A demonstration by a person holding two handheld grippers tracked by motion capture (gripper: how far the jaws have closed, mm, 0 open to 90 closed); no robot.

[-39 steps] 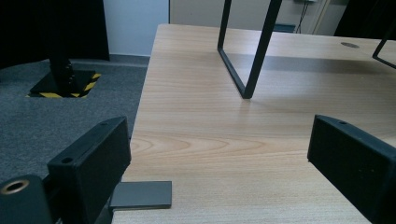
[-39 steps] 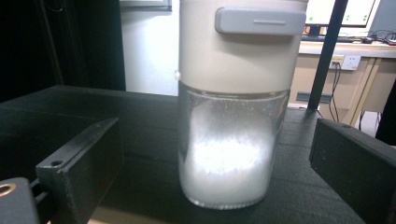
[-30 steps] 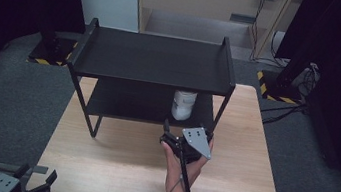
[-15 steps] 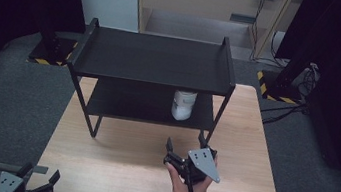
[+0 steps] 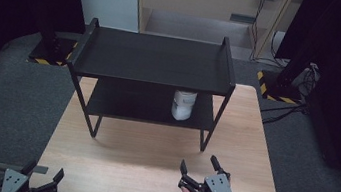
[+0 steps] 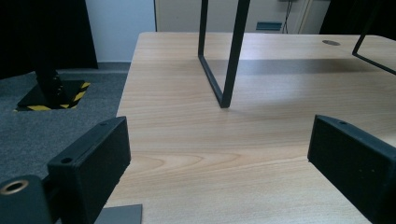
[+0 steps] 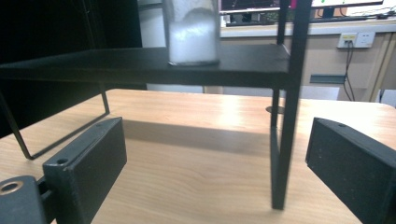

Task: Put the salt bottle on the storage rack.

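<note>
A black two-tier shelf rack (image 5: pixel 155 61) stands on the wooden table (image 5: pixel 150 154). On its lower shelf, toward the right, sits a white jar (image 5: pixel 183 105), also seen as a translucent white jar (image 7: pixel 191 30) in the right gripper view. My right gripper (image 5: pixel 198 168) is open near the table's front edge, well short of the rack, with nothing between its jaws. My left gripper (image 5: pixel 43 175) is open at the front left corner of the table, also holding nothing. The rack's left leg (image 6: pixel 224 56) rises ahead of it.
Grey carpet surrounds the table. A white panel and a beige cabinet (image 5: pixel 196 4) stand behind the rack. Black stand bases with yellow-black tape (image 5: pixel 50 54) sit on the floor at both sides, with cables (image 5: pixel 291 82) at the right.
My right gripper has drawn back from the rack's lower shelf toward the table's front edge, leaving the white jar on the shelf. The left gripper has barely moved.
</note>
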